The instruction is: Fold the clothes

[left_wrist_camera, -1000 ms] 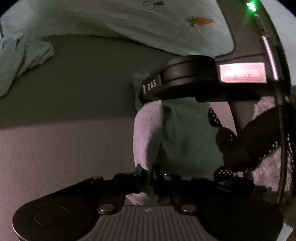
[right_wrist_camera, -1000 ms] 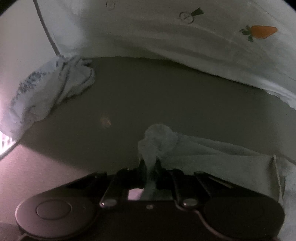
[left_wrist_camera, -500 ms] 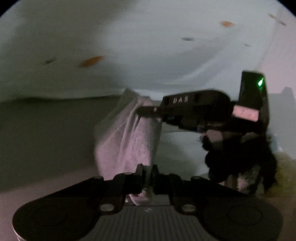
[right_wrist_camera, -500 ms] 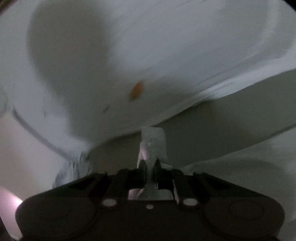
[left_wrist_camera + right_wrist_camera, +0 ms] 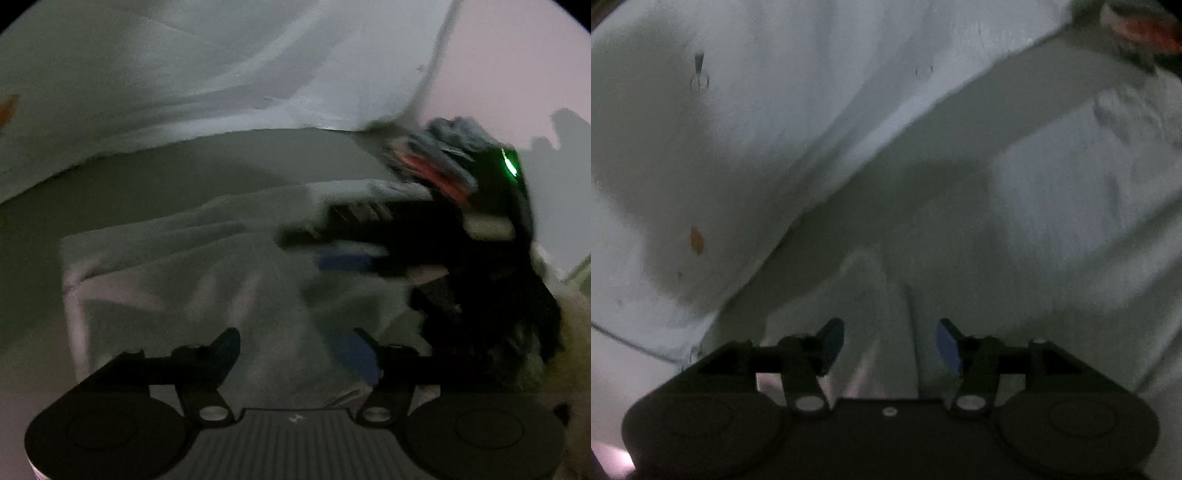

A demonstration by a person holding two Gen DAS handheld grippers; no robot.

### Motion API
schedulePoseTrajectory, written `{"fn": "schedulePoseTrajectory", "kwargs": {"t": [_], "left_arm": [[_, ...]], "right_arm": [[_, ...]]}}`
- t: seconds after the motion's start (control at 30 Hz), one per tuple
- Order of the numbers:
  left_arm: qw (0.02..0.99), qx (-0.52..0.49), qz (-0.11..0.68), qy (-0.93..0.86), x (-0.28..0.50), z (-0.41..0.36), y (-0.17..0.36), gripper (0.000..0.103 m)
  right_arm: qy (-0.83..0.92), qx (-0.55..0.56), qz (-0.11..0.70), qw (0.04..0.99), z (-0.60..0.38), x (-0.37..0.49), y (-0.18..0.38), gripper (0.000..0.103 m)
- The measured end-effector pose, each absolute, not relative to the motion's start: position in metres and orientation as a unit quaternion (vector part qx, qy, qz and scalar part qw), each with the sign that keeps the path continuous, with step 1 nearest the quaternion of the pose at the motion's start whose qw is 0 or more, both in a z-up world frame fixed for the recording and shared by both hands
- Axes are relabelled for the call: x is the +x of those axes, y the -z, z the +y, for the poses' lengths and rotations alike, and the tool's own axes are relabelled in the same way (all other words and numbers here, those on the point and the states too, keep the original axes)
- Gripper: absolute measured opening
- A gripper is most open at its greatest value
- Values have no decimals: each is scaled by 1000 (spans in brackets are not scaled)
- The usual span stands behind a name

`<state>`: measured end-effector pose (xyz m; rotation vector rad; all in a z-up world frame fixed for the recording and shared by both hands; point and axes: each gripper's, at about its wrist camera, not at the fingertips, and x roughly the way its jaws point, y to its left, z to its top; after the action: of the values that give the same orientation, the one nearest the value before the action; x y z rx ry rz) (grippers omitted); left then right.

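A pale grey-green garment [image 5: 192, 273] lies folded flat on the dark surface in the left wrist view, just beyond my left gripper [image 5: 291, 350], which is open and empty above it. My right gripper [image 5: 354, 240] shows blurred at the right of that view, over the garment's far edge. In the right wrist view the right gripper [image 5: 890, 343] is open and empty, with the garment's fold [image 5: 879, 295] lying under and ahead of its blue-padded fingers [image 5: 945, 345]. The scene is dim and blurred.
A white sheet with small carrot prints [image 5: 720, 147] is bunched along the far side of the dark surface [image 5: 221, 166]. A pile of dark and red clothes [image 5: 439, 162] sits at the far right; it also shows in the right wrist view [image 5: 1141, 26].
Both grippers were shut on the garment, lifting it. Now both are open and the garment lies flat on the surface. Both views have swung to the right.
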<state>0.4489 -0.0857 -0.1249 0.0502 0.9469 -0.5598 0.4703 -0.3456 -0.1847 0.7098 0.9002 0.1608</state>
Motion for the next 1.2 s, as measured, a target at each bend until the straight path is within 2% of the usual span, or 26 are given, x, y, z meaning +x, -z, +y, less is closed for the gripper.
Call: {"fn": "schedulePoseTrajectory", "kwargs": {"t": [0.13, 0.27, 0.3, 0.37, 0.4, 0.43, 0.53, 0.67, 0.8, 0.87, 0.93, 0.97, 1.2], "left_arm": [[863, 20, 473, 177, 456, -41, 142, 67], [848, -31, 514, 126, 464, -7, 168, 66], [843, -40, 522, 125, 466, -5, 174, 66], [836, -49, 531, 131, 464, -5, 181, 65], [832, -58, 533, 143, 463, -6, 182, 65], [827, -69, 535, 157, 463, -7, 183, 65], [819, -77, 537, 188, 466, -11, 182, 65], [806, -74, 552, 197, 468, -6, 189, 64], [800, -49, 561, 209, 462, -5, 192, 65], [801, -30, 560, 212, 457, -6, 192, 66], [801, -25, 558, 214, 455, -4, 190, 66], [801, -27, 558, 215, 455, -2, 190, 66], [804, -42, 556, 207, 461, 13, 186, 66]], "right_arm": [[-70, 305, 436, 844, -322, 441, 194, 61], [-57, 338, 433, 833, -311, 427, 195, 60], [-58, 344, 434, 831, -314, 424, 195, 55], [-78, 338, 438, 829, -309, 426, 192, 39], [-89, 335, 441, 828, -306, 427, 190, 20], [-95, 323, 442, 831, -301, 427, 186, 11], [-82, 315, 427, 843, -300, 422, 174, 8], [-44, 340, 403, 849, -316, 410, 168, 8], [-19, 301, 439, 846, -313, 413, 186, 8], [-16, 309, 441, 842, -313, 413, 189, 17], [-14, 322, 430, 844, -315, 416, 184, 40], [-14, 321, 424, 847, -316, 418, 183, 46], [-23, 310, 389, 867, -322, 455, 176, 49]]}}
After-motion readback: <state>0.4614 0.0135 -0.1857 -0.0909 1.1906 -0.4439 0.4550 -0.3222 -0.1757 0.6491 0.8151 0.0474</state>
